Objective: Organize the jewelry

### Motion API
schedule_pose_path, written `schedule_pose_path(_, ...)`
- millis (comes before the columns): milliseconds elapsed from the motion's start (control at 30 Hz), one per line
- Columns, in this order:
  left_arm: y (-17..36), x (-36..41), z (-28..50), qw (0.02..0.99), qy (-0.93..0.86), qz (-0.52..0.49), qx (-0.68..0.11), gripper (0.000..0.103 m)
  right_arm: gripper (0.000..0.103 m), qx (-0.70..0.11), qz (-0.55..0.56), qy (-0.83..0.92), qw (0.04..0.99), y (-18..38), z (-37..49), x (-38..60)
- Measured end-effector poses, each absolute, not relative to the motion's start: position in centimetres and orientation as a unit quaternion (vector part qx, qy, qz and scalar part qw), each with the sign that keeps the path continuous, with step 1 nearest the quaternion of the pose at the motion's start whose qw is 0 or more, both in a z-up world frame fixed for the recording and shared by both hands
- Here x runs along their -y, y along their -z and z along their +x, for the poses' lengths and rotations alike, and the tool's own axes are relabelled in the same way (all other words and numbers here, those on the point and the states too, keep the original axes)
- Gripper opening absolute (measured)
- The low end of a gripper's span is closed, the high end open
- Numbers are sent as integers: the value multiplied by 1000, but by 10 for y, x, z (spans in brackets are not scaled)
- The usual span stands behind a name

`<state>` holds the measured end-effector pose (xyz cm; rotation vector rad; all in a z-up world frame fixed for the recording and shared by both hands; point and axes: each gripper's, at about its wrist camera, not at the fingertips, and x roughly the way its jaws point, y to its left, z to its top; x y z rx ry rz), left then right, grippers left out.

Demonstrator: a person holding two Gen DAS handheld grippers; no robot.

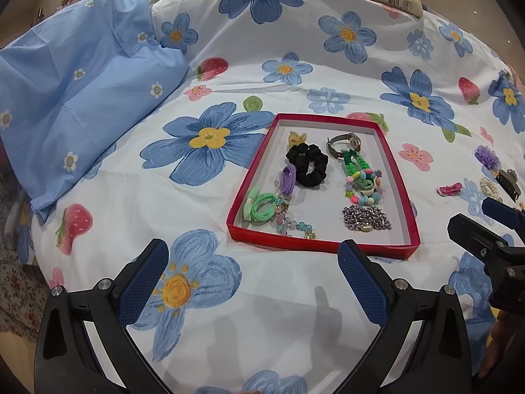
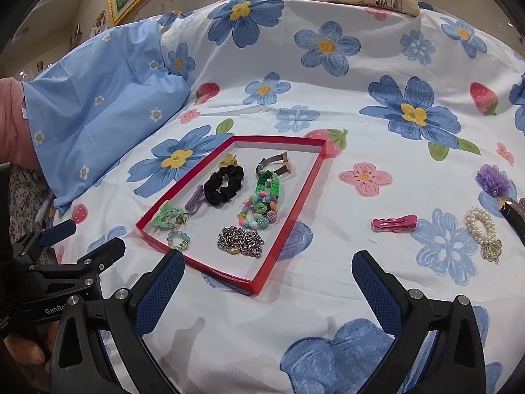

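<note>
1. Nearest, the left tongs (image 1: 252,274) and right tongs (image 2: 267,284) both hang spread wide and empty above the flowered bed sheet (image 2: 328,295).
2. Beyond them, the red tray (image 1: 249,177) holds a black scrunchie (image 1: 306,163), a chain and beads.
3. Farther right on the sheet, loose, lie a pink hair clip (image 2: 393,223), likely light and stiff, best pinched across its middle, and a pearl bracelet (image 2: 480,223).

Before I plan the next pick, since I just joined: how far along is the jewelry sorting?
Mostly done: the red box already holds the black scrunchie, watch, silver chain and more. In hand: nothing; both grippers' jaws are open and empty. Left on the bedspread: pink clip, pearl scrunchie, purple flower piece and a dark clip.
</note>
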<state>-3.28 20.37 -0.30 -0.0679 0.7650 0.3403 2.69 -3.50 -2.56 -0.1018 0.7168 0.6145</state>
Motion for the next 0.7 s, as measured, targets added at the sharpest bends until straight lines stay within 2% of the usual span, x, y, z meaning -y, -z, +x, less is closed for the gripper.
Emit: schedule_pose_path(700,4,-202,-28,914,-165,-29,-369,103,103,-343,-53,-300,888,22,27,29)
